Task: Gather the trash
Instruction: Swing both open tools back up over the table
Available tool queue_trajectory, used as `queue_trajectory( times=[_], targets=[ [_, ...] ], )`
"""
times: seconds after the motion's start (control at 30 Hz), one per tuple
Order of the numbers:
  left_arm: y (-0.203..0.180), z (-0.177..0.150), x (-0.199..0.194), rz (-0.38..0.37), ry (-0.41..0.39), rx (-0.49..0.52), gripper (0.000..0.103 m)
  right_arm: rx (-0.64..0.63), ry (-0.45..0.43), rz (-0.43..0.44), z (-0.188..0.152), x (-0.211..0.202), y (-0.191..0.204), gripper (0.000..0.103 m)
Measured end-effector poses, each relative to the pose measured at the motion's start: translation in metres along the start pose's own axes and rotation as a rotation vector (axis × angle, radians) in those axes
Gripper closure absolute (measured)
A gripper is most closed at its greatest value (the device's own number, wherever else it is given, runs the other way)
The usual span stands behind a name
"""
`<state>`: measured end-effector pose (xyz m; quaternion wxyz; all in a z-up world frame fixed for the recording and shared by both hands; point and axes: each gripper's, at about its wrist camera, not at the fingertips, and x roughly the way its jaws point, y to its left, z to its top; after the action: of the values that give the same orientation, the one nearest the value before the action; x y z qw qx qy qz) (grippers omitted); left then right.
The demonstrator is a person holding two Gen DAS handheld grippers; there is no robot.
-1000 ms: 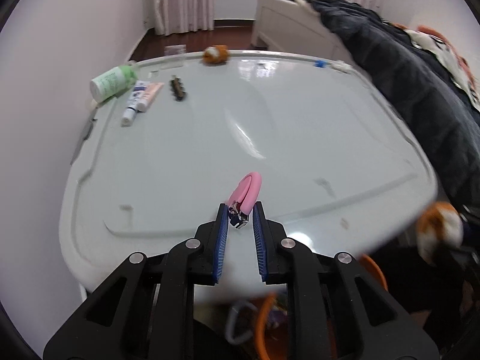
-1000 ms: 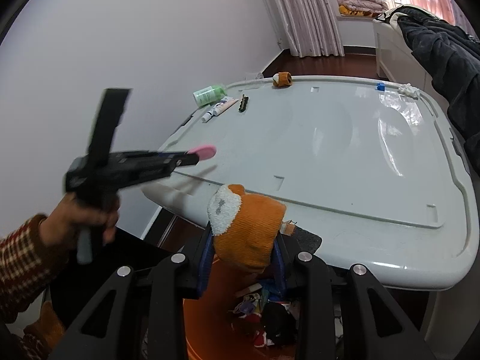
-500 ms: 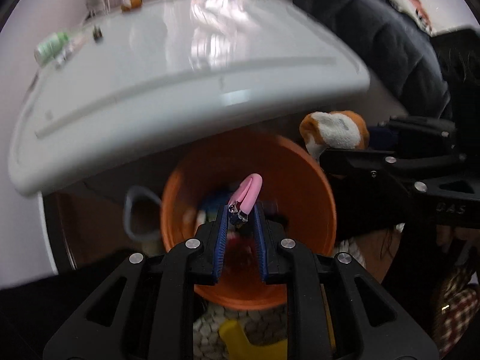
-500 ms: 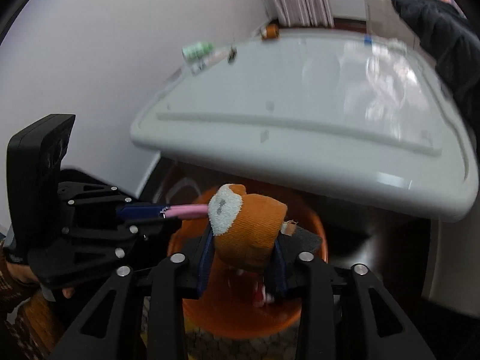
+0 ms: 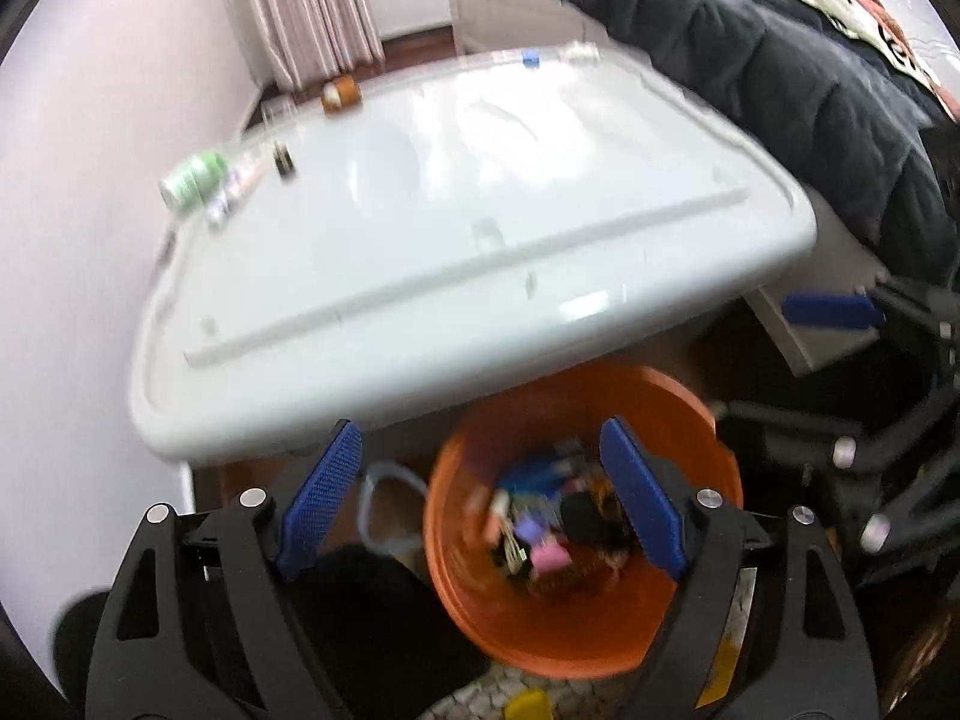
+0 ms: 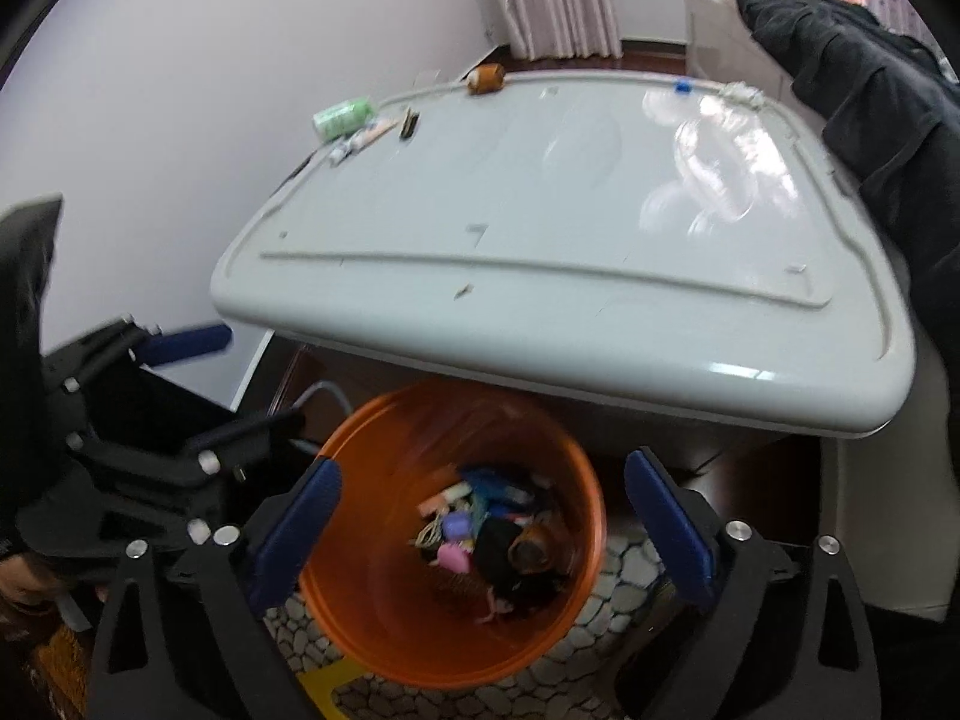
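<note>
An orange bin (image 5: 690, 420) (image 6: 384, 600) stands on the floor below the white table's front edge. It holds mixed trash, among it a pink piece (image 5: 549, 555) (image 6: 453, 558) and an orange-brown sock (image 6: 534, 549). My left gripper (image 5: 480, 474) is open and empty above the bin. My right gripper (image 6: 483, 501) is open and empty above the bin too. On the white table (image 5: 450, 210) (image 6: 540, 192) lie a green bottle (image 5: 192, 180) (image 6: 342, 115), a tube (image 6: 360, 141), a dark clip (image 5: 283, 159) (image 6: 409, 120) and an orange sock (image 5: 339, 95) (image 6: 487, 78) at the far edge.
A dark quilted jacket (image 5: 780, 78) (image 6: 870, 90) lies on the bed right of the table. A wall stands on the left. The other gripper shows at each view's side, the right one (image 5: 834, 309) and the left one (image 6: 186, 342). The floor under the bin is pebble-patterned (image 6: 624, 564).
Both grippers have opened above the bin. The pink piece has dropped from the left one and the orange sock from the right one into the bin.
</note>
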<state>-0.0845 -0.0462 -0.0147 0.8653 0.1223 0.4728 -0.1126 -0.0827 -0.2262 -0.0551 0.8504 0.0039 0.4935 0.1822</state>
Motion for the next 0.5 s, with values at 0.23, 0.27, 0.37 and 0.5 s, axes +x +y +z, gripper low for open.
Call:
queue_trajectory(
  times=[0.23, 0.27, 0.37, 0.5],
  targets=[
    [-0.005, 0.057, -0.009, 0.056, -0.103, -0.007, 0.023, -0.009, -0.041, -0.047, 0.012, -0.01, -0.011, 0.007],
    [-0.007, 0.063, -0.009, 0.058, -0.114, -0.017, 0.023, -0.002, -0.047, -0.044, 0.013, -0.011, -0.013, 0.007],
    [-0.008, 0.079, -0.009, 0.059, -0.135, -0.038, 0.023, 0.01, -0.08, -0.055, 0.023, -0.021, -0.022, 0.007],
    [-0.005, 0.105, -0.004, 0.058, -0.175, -0.064, 0.023, 0.011, -0.146, -0.089, 0.051, -0.039, -0.033, 0.005]
  ],
)
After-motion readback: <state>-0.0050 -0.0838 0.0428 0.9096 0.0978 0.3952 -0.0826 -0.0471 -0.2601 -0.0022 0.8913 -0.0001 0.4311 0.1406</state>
